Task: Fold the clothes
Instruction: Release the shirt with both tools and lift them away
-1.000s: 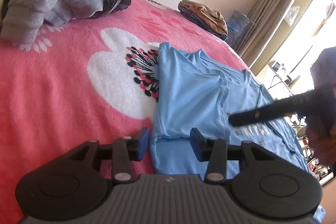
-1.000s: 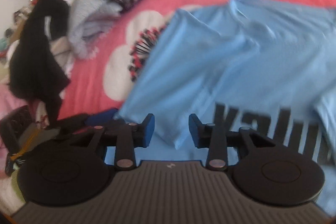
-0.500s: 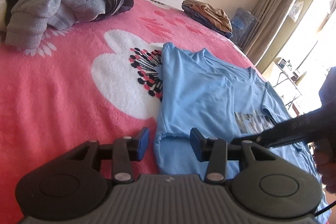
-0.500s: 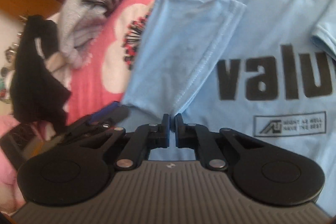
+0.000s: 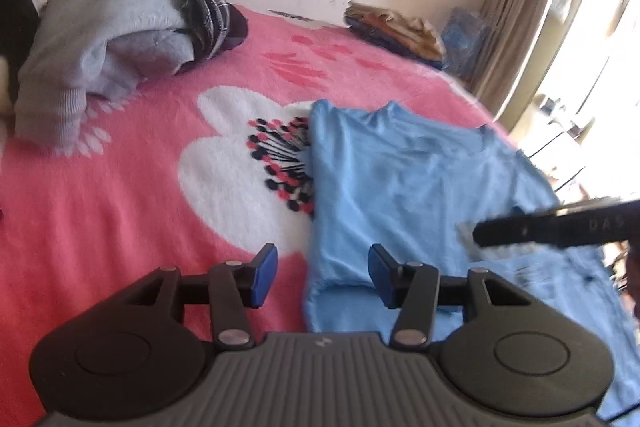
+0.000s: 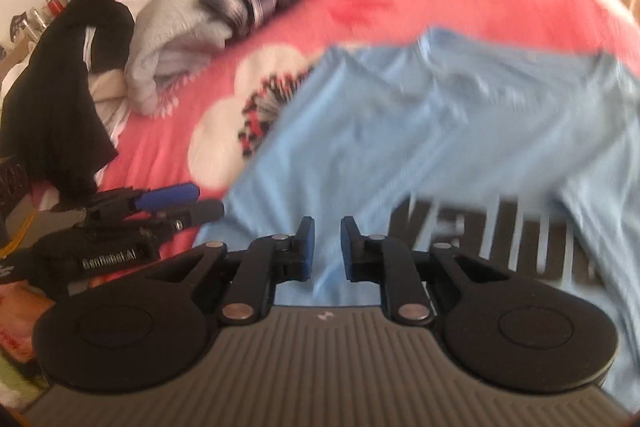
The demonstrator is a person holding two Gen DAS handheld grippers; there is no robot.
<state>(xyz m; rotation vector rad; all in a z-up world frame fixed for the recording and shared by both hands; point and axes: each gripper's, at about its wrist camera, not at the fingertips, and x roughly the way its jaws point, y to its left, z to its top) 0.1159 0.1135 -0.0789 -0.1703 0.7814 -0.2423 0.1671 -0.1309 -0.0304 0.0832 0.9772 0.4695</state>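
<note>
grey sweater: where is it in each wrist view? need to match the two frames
Left wrist: grey sweater upper left, against the wall.
Right wrist: grey sweater upper left, beside black clothes.
Shared landmark: white flower print beside the blue T-shirt.

Black block letters run across the chest of the blue T-shirt (image 6: 440, 131) in the right wrist view, and they smear with motion: something like "valu" shows, then the word runs off the right edge, so the rest can't be read. Over on the near left, the left gripper (image 6: 176, 205) carries small pale lettering on its black body, and that reads "GenRobot.AI". In the left wrist view the right gripper (image 5: 480, 237) pokes in from the right with faint letters on its dark finger, perhaps "DAS", too blurred to be sure. The small print below the T-shirt's big word is unreadable.
</note>
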